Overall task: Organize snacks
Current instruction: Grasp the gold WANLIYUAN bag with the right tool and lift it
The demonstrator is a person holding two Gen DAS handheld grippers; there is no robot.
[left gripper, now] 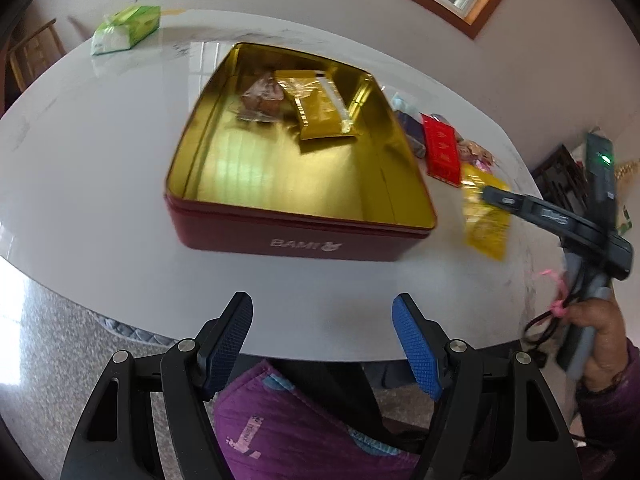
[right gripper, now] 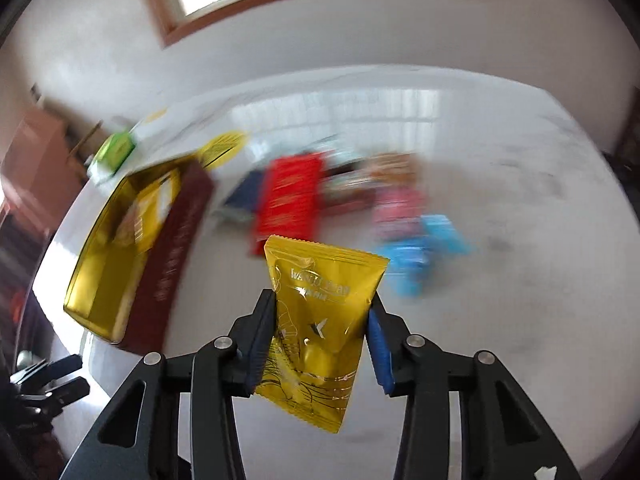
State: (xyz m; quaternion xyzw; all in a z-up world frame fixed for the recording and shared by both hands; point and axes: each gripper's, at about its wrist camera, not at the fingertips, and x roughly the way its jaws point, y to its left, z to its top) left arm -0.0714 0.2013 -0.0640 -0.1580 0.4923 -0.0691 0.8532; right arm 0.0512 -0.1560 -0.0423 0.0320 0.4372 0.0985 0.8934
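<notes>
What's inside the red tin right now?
The red tin holds a gold packet and a clear-wrapped brown snack at its far end. The packet covers some of the floor; anything beneath it is hidden.

red rectangular metal tin with gold inside [left gripper: 296, 240]: white "BAMI" with a small rabbit mark on its near side wall | shiny yellow foil snack packet [right gripper: 320, 320]: pale lettering near its far end, first word about "WANU", rest blurred | red flat packet [left gripper: 441, 150], far right of tin: gold print, unreadable
</notes>
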